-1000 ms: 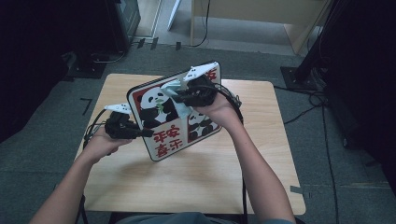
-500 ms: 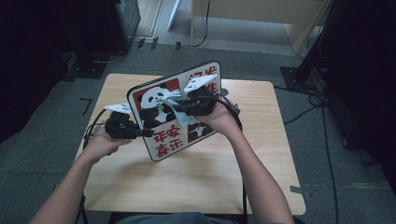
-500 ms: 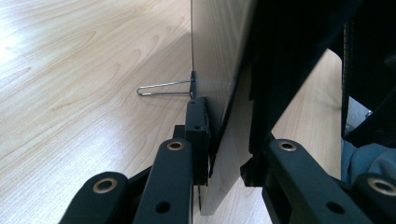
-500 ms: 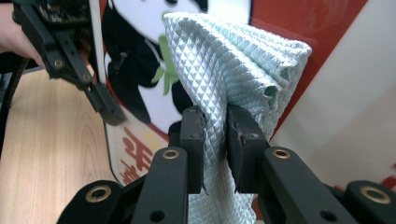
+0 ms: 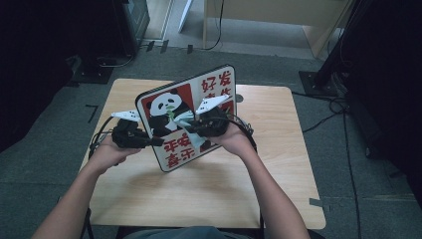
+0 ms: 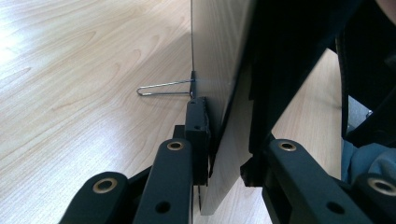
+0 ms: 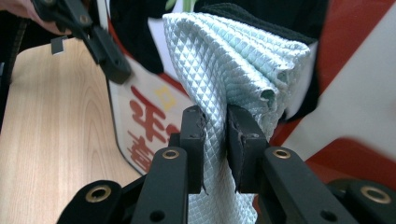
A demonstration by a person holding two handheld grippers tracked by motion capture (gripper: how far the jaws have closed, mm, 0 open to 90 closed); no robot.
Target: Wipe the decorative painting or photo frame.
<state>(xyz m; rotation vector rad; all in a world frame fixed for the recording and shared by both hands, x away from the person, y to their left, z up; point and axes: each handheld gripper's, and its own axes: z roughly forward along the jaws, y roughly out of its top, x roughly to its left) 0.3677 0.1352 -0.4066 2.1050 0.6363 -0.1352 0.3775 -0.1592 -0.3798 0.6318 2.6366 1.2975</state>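
Pale-green cloth [image 7: 219,79], quilted in small diamonds, is pinched between the jaws of the right gripper [image 7: 215,140] and pressed against the printed face of the board [image 5: 186,117]. In the high view the board stands tilted on its lower edge at the middle of the frame, over the table [image 5: 278,164], its panda picture and red characters turned toward the person. The right gripper [image 5: 199,128] sits over the board's centre, so the cloth meets the face roughly at the panda's lower half.

The left gripper [image 5: 155,142] steadies the board from the left of the frame. In the left gripper view its jaws are closed narrowly on the board's [image 6: 224,60] edge, one jaw on each face, and a thin wire clip [image 6: 163,88] juts from that edge toward the left of the frame.

As a judgement, the wiping is under way: cloth and board are in contact and the board is held firm. Whether any part of the face is already clean cannot be told, since no dirt or streak is visible. The upper right and lower parts of the face lie away from the cloth and would be left to cover.

No container is in view.
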